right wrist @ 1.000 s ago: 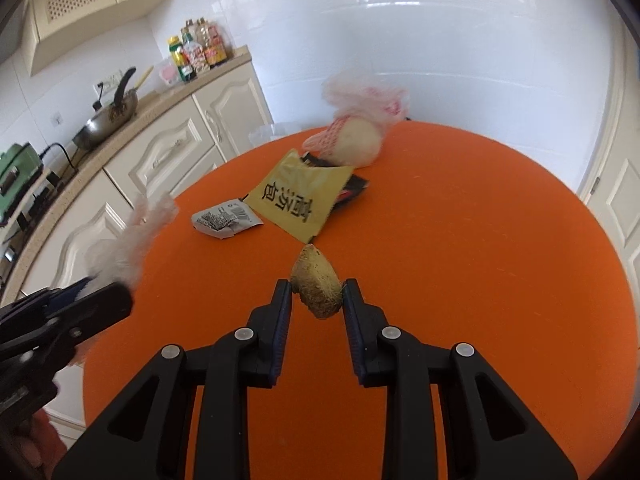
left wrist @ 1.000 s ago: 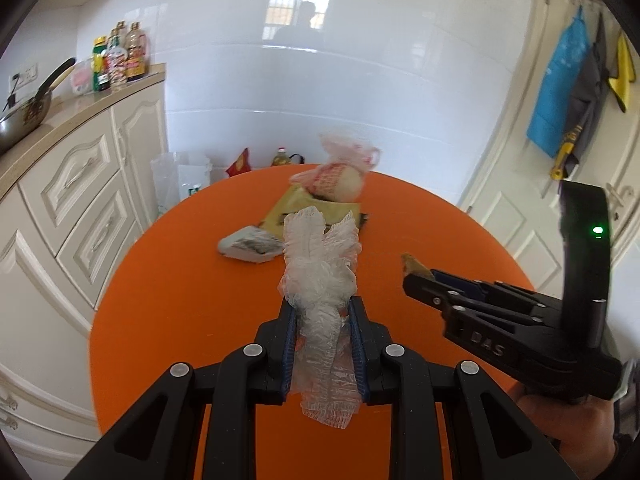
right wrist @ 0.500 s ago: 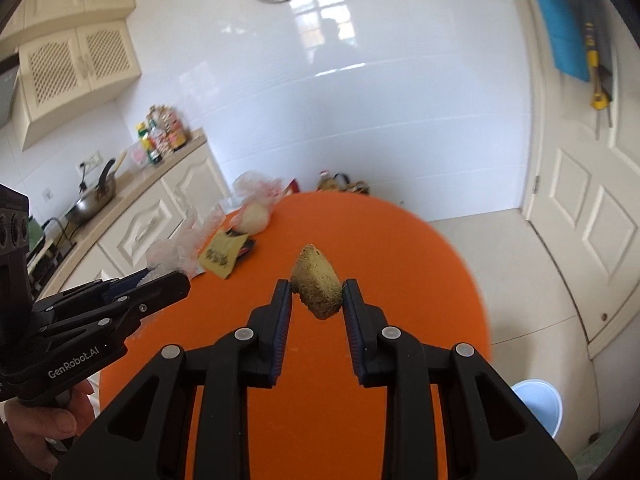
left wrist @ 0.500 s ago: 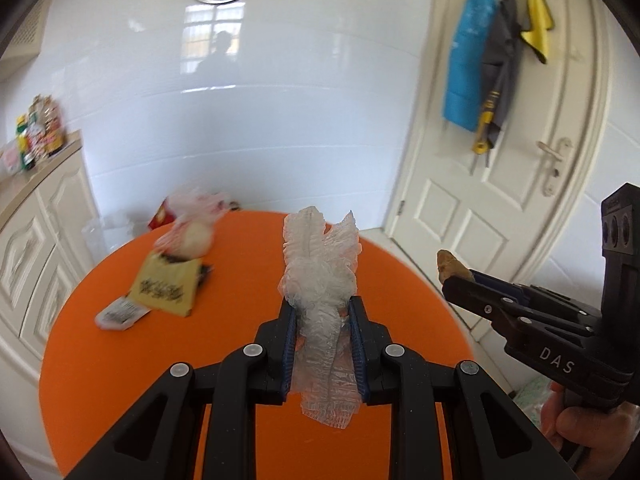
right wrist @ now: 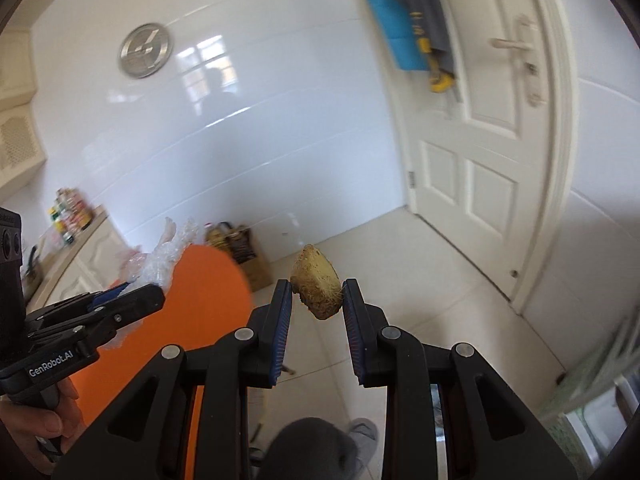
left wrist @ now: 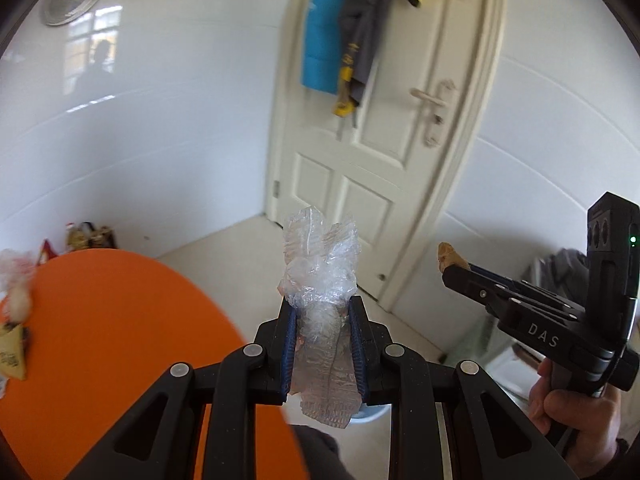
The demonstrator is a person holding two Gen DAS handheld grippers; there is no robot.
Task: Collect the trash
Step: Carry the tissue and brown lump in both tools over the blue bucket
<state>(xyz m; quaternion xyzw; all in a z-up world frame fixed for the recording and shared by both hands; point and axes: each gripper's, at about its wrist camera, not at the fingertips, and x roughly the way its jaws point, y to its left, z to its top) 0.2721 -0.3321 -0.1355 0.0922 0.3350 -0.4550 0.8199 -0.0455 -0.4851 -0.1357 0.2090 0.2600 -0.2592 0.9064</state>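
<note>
Left tongs: my left gripper (left wrist: 322, 320) is clamped on a wad of clear wrap (left wrist: 320, 280); both pads press its middle.
Right tongs: my right gripper (right wrist: 316, 300) is closed on a brown scrap (right wrist: 317, 292), pinched across its flat sides.
Wrap, lie: it stands up out of the jaws, with a flat tail hanging below the pads.
Scrap, lie: it sits right at the fingertips, its pale end poking above them, hairy rim down.
Wrap, handling: I judge it very light, soft and crushable; it will not break, but thin film can slide or cling to a pad on release. Mid-wad, where it bunches thickest, is the best hold.
Scrap, handling: light, fairly stiff, with a rough, fibrous skin that should grip well. The hold is shallow, so a jolt might tip it out.
Table: the orange table (left wrist: 100, 340) lies to my left, with more litter blurred at its far edge.
Floor: pale tiles below both loads; a white door (right wrist: 480, 160) ahead.
Bin: a pale blue rim (left wrist: 370, 412) peeks under the wrap's tail, perhaps the bin; I cannot tell.
</note>
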